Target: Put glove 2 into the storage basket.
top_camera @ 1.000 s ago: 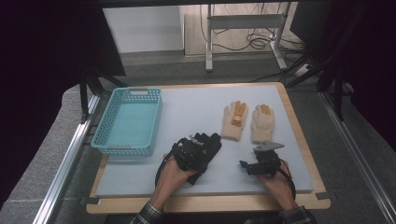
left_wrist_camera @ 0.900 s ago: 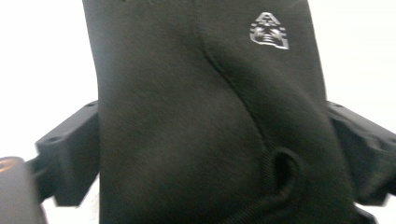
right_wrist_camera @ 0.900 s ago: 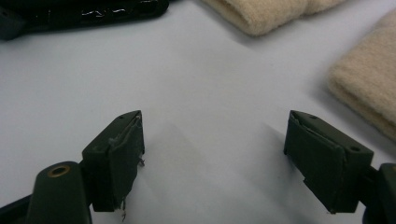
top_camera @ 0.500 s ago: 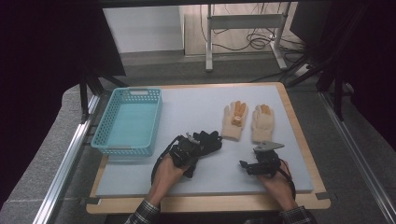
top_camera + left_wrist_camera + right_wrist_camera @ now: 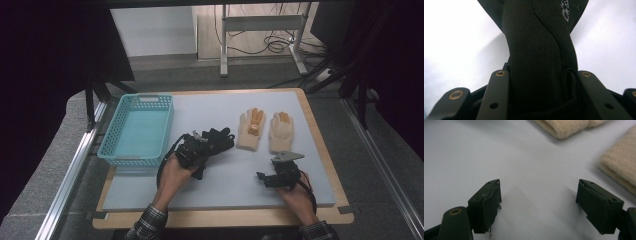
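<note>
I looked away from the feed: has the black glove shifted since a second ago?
Yes. The black glove, clamped in the left tool, has been drawn toward the turquoise basket, widening its gap from the beige gloves.

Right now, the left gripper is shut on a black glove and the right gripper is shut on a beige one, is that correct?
Not quite: the left gripper is shut on the black glove, but the right gripper is open over bare mat, as the right gripper view shows; both beige gloves lie untouched.
</note>
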`<state>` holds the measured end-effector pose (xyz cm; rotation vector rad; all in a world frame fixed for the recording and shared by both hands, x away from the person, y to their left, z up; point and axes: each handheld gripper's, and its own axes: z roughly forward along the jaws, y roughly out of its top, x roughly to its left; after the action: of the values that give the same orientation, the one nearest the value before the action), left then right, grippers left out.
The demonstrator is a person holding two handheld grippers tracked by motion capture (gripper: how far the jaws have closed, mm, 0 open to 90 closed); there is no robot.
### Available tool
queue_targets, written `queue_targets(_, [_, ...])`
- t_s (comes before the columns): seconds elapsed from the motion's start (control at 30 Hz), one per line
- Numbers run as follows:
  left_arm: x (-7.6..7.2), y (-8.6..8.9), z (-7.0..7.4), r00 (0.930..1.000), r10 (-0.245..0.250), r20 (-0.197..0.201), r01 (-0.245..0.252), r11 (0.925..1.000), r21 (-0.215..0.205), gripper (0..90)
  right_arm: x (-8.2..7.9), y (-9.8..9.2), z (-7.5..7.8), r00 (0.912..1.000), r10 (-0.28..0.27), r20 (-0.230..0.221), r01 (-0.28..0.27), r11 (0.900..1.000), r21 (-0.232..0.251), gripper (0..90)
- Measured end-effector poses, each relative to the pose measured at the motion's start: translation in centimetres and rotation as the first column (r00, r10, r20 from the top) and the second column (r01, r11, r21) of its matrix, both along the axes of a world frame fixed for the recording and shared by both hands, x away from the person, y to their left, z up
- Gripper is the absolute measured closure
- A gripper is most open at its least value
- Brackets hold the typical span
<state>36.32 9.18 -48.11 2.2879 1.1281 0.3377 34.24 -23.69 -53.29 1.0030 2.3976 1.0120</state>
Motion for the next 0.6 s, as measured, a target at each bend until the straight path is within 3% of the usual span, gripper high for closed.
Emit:
queue_targets(0.33, [1.7,2.0,3.0,0.999,0.04,0.021,-0.04,0.9991,-0.016,62.2,0.0,0.0,0.0,1.0,0.0,-0.001,0.0,1.0,0.0,19.5])
queue_targets(0.6, [3.0,3.9,4.5,0.9973,0.072,0.016,-0.071,0.9969,-0.033,61.7,0.0,0.0,0.0,1.0,0.0,0.0,0.0,1.0,0.0,19.5])
